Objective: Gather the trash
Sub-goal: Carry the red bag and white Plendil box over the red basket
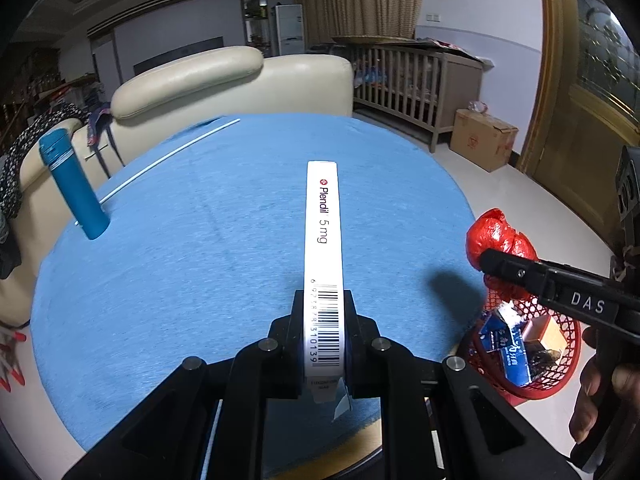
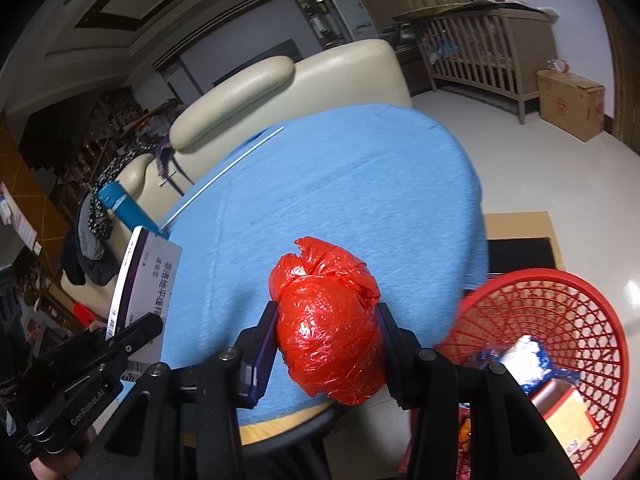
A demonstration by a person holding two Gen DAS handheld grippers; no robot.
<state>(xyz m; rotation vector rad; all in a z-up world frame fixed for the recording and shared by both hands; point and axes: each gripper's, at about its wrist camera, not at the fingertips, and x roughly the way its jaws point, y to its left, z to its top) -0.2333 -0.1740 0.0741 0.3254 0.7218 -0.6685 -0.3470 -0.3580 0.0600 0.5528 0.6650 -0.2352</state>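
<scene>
My left gripper [image 1: 323, 312] is shut on a flat white medicine box [image 1: 323, 240] held edge-up above the blue-covered round table [image 1: 192, 280]. The same medicine box [image 2: 146, 276] shows at the left of the right wrist view, in the left gripper [image 2: 132, 334]. My right gripper [image 2: 326, 340] is shut on a crumpled red plastic bag [image 2: 328, 320], held over the table's near edge. In the left wrist view that red bag [image 1: 498, 240] sits at the tip of the right gripper [image 1: 496, 262]. A red mesh basket [image 2: 568, 312] with several pieces of trash stands below the table, to the right.
A teal bottle [image 1: 74, 184] stands at the table's left edge, beside a thin white stick [image 1: 168, 160]. A cream sofa [image 1: 224, 80] lies behind the table, a wooden crib [image 1: 416, 80] and a cardboard box [image 1: 482, 138] farther back. The red basket [image 1: 560, 360] sits beside the table on the floor.
</scene>
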